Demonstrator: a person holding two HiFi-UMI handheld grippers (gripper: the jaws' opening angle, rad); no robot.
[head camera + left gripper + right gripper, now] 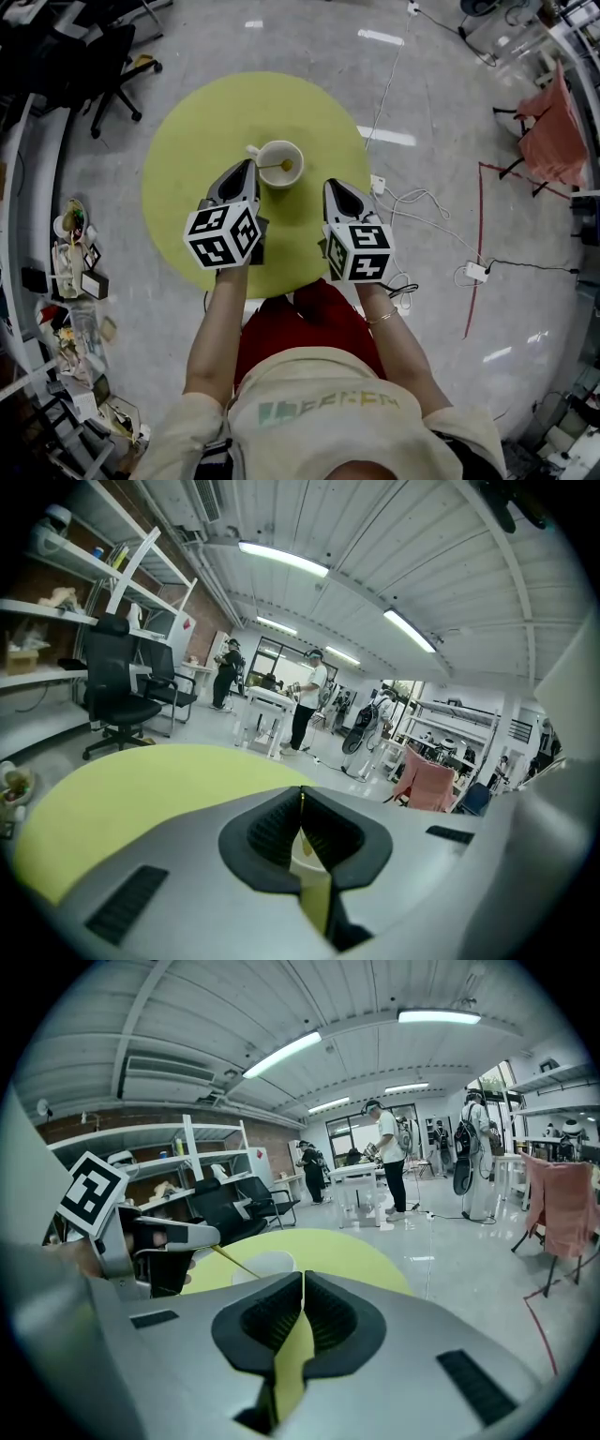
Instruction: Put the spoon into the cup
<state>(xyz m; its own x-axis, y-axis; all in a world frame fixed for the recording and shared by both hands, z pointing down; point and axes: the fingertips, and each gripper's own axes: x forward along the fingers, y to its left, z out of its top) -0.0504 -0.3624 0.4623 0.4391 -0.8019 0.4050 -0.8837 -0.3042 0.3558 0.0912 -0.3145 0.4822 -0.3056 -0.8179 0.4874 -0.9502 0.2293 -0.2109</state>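
Note:
A white cup stands near the middle of a round yellow-green table. A thin yellow spoon leans in the cup, its bowl inside and its handle pointing left. My left gripper is at the cup's left side, shut on the spoon's handle. In the right gripper view the spoon runs from the left gripper down into the cup. Between the left gripper's jaws the cup shows. My right gripper hovers right of the cup, shut and empty, also seen in its own view.
A black office chair stands beyond the table's left. Cables and a power strip lie on the floor at right, near a pink-draped chair. A cluttered shelf runs along the left. People stand far off.

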